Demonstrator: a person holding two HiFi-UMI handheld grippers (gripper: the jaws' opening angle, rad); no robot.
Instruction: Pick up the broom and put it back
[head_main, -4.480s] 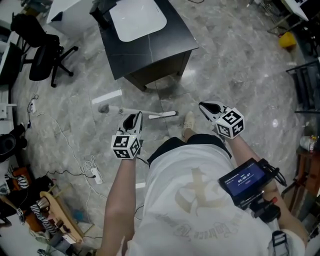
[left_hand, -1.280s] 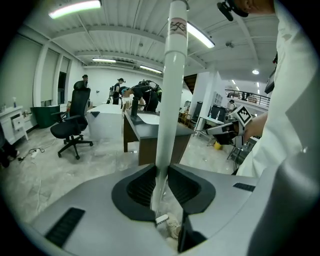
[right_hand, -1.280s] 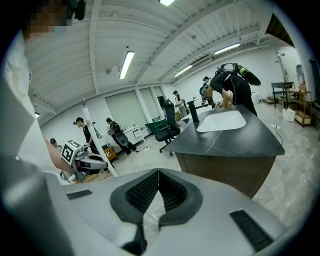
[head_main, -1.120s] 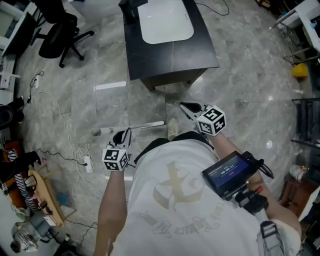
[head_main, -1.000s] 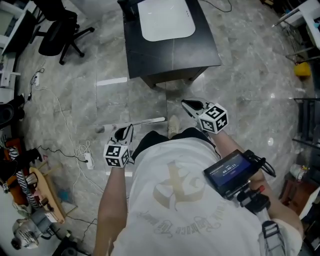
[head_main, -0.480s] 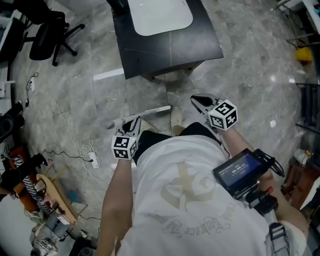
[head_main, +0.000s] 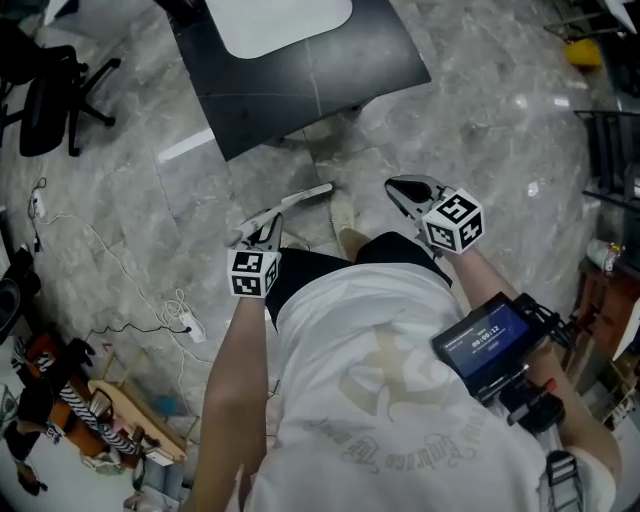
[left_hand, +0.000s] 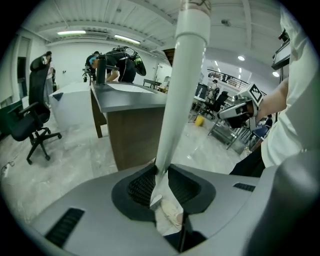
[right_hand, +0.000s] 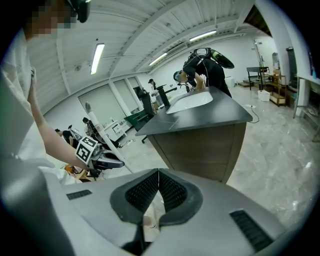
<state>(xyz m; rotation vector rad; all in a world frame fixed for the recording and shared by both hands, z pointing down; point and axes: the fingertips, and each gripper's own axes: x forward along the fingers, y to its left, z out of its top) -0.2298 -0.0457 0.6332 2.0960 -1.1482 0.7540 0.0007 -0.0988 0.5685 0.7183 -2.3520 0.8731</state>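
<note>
Head view: the broom (head_main: 300, 198), which lay flat on the floor a second ago, is now raised at one end and slants up from the left gripper (head_main: 265, 222) toward the dark worktop (head_main: 300, 60). In the left gripper view the white handle (left_hand: 182, 90) rises steeply out of the left gripper (left_hand: 161, 172), whose jaws are clamped on its shaft with both ribbed pads pressed against it. The broom's head cannot be made out in any view. The pick-up is therefore judged done or nearly so; the carry to the storage place, which no view identifies, remains. The right gripper (head_main: 405, 190) hovers near the far end of the handle without touching it; in the right gripper view its (right_hand: 158, 175) jaws meet with nothing between them.

Surroundings, by size: a floor (head_main: 480, 130) of grey, glossy, marble-patterned tiles fills the head view. The dark worktop carries a white rounded inset and stands on a brown base. A black office chair (head_main: 50, 85) stands at upper left. Loose white cables and a power strip (head_main: 190, 328) lie on the floor to the person's left, a possible snag if the broom trails. A pale shoe (head_main: 343, 210) shows just beside the handle, and a small yellow object (head_main: 583, 52) at upper right.
</note>
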